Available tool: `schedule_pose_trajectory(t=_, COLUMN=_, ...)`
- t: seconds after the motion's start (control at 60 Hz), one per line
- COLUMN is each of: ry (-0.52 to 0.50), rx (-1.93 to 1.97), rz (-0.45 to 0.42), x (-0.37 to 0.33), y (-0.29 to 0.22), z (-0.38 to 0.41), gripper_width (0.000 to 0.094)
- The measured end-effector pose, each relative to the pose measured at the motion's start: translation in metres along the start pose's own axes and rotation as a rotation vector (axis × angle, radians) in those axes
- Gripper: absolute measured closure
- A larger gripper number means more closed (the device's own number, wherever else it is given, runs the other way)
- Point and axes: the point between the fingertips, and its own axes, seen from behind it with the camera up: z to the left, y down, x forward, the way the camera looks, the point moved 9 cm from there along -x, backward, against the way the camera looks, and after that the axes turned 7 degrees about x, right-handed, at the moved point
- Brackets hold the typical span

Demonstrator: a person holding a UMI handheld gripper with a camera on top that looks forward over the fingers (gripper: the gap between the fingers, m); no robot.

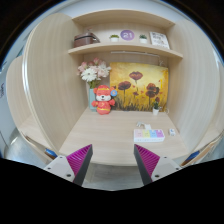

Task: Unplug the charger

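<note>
My gripper (112, 160) is open, its two magenta pads (78, 160) spread wide with nothing between them. It hangs in front of a light wooden desk alcove (100, 135). A white power strip (151, 133) with coloured marks lies on the desk, ahead of the right finger. A small white charger (172, 131) seems to sit just right of the strip; I cannot tell if it is plugged in. Both lie well beyond the fingertips.
A red and white toy figure (103, 99) stands at the back of the desk beside a vase of pale flowers (94, 73). A poppy picture (139, 87) leans on the back wall. Shelves (122, 47) above hold small items. Side panels wall the alcove.
</note>
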Motion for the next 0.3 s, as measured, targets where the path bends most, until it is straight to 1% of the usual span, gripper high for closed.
schedule_pose_trajectory(t=0.3, ry=-0.003, rx=-0.002, rz=0.008, x=-0.015, y=0.006, z=0.007, gripper_width=0.0105)
